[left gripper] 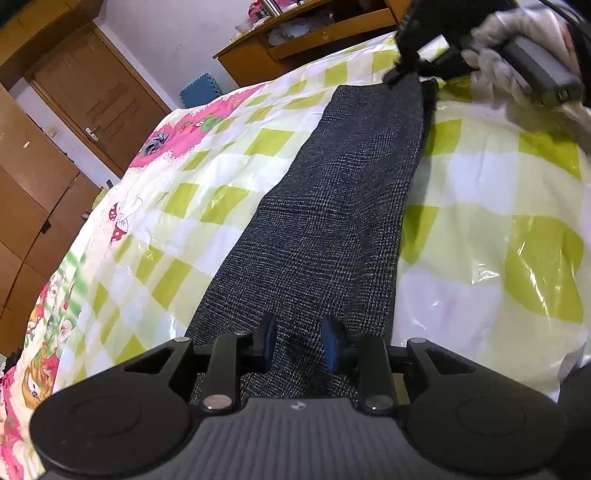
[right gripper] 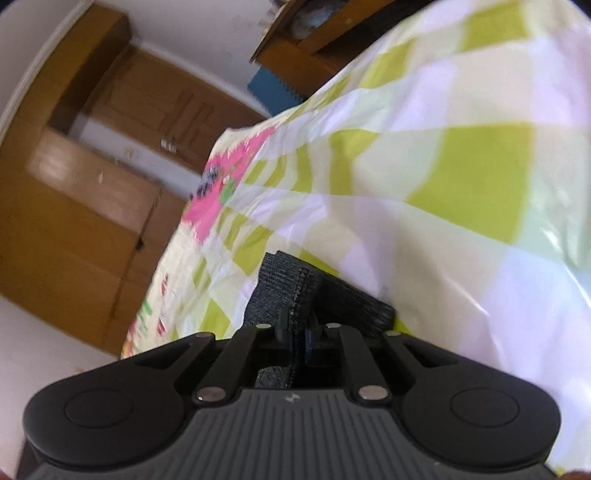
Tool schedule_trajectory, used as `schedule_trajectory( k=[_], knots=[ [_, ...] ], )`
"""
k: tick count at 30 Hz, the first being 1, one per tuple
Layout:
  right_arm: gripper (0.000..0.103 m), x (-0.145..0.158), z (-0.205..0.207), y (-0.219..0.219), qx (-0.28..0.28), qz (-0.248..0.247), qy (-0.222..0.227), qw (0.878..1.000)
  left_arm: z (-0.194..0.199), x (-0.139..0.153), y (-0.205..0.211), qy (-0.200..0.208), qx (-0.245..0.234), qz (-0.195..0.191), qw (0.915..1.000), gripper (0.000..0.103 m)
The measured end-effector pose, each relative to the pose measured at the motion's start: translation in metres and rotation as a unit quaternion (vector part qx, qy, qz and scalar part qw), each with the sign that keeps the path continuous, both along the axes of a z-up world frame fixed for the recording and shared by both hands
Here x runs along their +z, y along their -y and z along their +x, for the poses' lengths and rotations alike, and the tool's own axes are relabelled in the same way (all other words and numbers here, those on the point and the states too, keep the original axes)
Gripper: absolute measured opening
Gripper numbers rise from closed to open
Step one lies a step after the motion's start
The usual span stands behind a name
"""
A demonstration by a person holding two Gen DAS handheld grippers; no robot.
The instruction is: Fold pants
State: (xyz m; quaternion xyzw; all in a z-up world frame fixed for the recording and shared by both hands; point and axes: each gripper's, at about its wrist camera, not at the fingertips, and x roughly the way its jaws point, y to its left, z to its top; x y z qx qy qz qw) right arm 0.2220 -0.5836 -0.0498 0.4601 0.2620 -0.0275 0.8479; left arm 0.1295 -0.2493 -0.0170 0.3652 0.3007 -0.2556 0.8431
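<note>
Dark grey checked pants (left gripper: pixel 332 206) lie stretched lengthwise on a bed with a green-and-white checked cover (left gripper: pixel 498 206). My left gripper (left gripper: pixel 299 343) hovers over the near end of the pants; its blue-padded fingers stand apart with cloth showing between them. My right gripper (left gripper: pixel 397 74) is at the far end of the pants, held by a gloved hand (left gripper: pixel 517 33). In the right wrist view my right gripper (right gripper: pixel 297 326) is shut on the hem of the pants (right gripper: pixel 288 291), which stands up between the fingers.
A wooden door (left gripper: pixel 99 96) and wardrobe (left gripper: pixel 33 192) stand to the left of the bed. A wooden desk (left gripper: pixel 295 40) and a blue foam mat (left gripper: pixel 201 90) are beyond the far edge. The cover has a pink cartoon border (left gripper: pixel 173 140).
</note>
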Motion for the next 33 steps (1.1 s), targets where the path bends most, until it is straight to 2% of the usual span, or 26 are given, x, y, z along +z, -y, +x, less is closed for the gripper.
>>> schedule_trajectory(
  k=[3, 4, 6, 9, 11, 15, 20, 23, 27, 33],
  knots=[
    [0.018, 0.011, -0.012, 0.006, -0.03, -0.019, -0.003, 0.999, 0.0, 0.002, -0.001, -0.003, 0.003, -0.003, 1.0, 0.042],
    [0.031, 0.013, -0.021, 0.01, -0.053, -0.027, -0.004, 0.998, 0.001, 0.003, -0.002, -0.002, 0.004, -0.005, 1.0, 0.042],
    [0.041, 0.015, -0.041, 0.014, -0.076, -0.03, -0.002, 0.997, 0.001, 0.002, -0.004, -0.002, 0.006, -0.008, 0.9999, 0.042],
    [0.041, 0.01, -0.063, 0.008, -0.062, 0.006, -0.008, 0.998, 0.0, 0.0, -0.004, 0.003, 0.003, -0.007, 1.0, 0.042],
    [0.041, 0.008, -0.067, -0.003, -0.046, 0.012, -0.017, 0.999, -0.001, 0.001, -0.004, 0.005, 0.0, -0.006, 1.0, 0.042],
    [0.041, -0.002, -0.055, -0.022, -0.036, -0.009, -0.053, 0.998, -0.001, 0.005, -0.008, 0.004, 0.011, -0.018, 0.9998, 0.042],
    [0.043, -0.016, -0.034, -0.017, -0.046, 0.015, -0.058, 0.997, -0.001, 0.004, -0.013, -0.002, 0.022, -0.034, 0.9992, 0.042],
    [0.045, -0.016, -0.028, -0.016, -0.046, 0.037, -0.039, 0.997, -0.001, 0.002, -0.013, -0.003, 0.024, -0.035, 0.9991, 0.042],
    [0.045, -0.017, -0.031, -0.019, -0.032, 0.054, 0.009, 0.998, 0.001, 0.005, -0.015, -0.006, 0.025, -0.046, 0.9986, 0.043],
    [0.044, -0.032, 0.004, -0.03, -0.037, 0.081, 0.014, 0.996, 0.004, 0.005, -0.018, -0.004, 0.035, -0.044, 0.9984, 0.043]
  ],
)
